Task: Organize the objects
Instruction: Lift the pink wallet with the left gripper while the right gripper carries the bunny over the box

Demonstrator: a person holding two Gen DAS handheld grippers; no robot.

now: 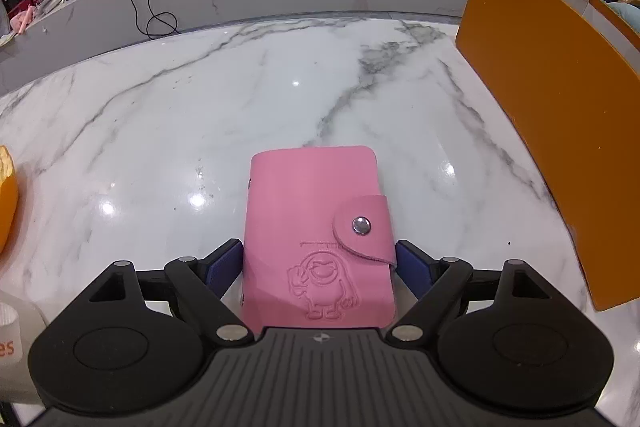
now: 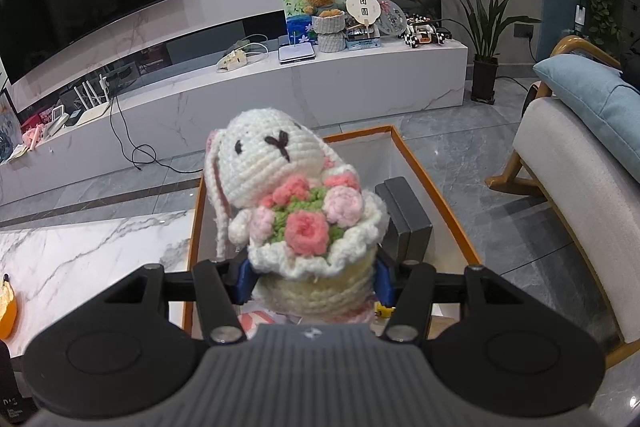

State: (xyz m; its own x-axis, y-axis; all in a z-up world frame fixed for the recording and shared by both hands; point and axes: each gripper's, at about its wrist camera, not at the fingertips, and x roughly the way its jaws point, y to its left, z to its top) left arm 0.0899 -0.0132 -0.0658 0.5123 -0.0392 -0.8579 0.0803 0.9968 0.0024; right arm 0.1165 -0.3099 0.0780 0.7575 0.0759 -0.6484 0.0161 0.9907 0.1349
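Observation:
A pink snap-button card wallet [image 1: 318, 239] with an embossed cartoon figure sits between the blue pads of my left gripper [image 1: 319, 261], above the marble table [image 1: 200, 115]. The pads press its two sides. My right gripper [image 2: 314, 277] is shut on the knitted base of a white crochet bunny [image 2: 298, 203] with a pink and green flower bouquet. It holds the bunny over the open orange box [image 2: 436, 183]. A dark grey box [image 2: 406, 219] lies inside the orange box behind the bunny.
The orange box's wall [image 1: 552, 107] stands at the right of the left wrist view. An orange object [image 1: 6, 195] lies at the table's left edge and a white item with a strap [image 1: 12, 339] at lower left. A TV console [image 2: 320, 79] and an armchair [image 2: 580, 187] stand beyond.

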